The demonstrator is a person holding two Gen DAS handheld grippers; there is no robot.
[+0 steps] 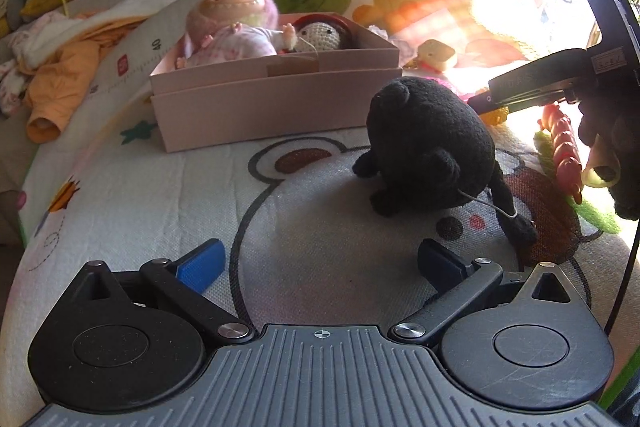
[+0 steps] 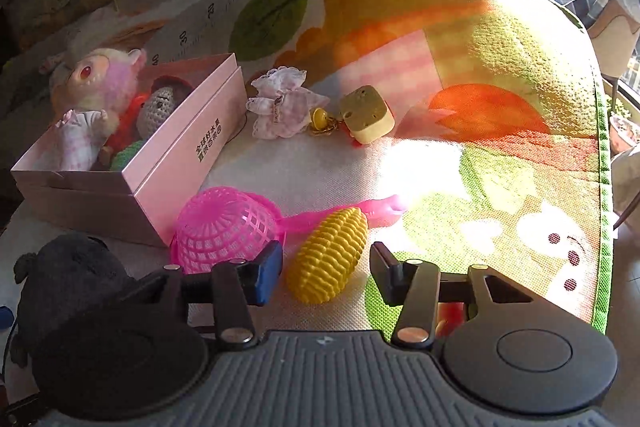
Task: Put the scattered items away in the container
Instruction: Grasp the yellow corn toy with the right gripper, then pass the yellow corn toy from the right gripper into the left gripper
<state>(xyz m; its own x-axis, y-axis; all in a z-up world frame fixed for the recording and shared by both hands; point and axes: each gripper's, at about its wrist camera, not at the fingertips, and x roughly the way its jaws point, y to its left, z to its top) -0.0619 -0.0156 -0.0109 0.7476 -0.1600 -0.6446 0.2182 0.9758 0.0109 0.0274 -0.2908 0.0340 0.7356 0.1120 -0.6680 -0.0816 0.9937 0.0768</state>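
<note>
On play mat, hovering with right hand-held gripper spread around yellow corn toy for pickup, left hand-held gripper spread, empty, facing black plush beside pink box.

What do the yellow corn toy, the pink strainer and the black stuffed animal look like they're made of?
Corn toy: likely hard plastic, with smooth moulded kernel ridges and a slight sheen. Pink strainer: translucent plastic with an open lattice mesh. Black stuffed animal: soft plush or knit fabric, matte and fuzzy, with no shine; its filling cannot be seen.
</note>
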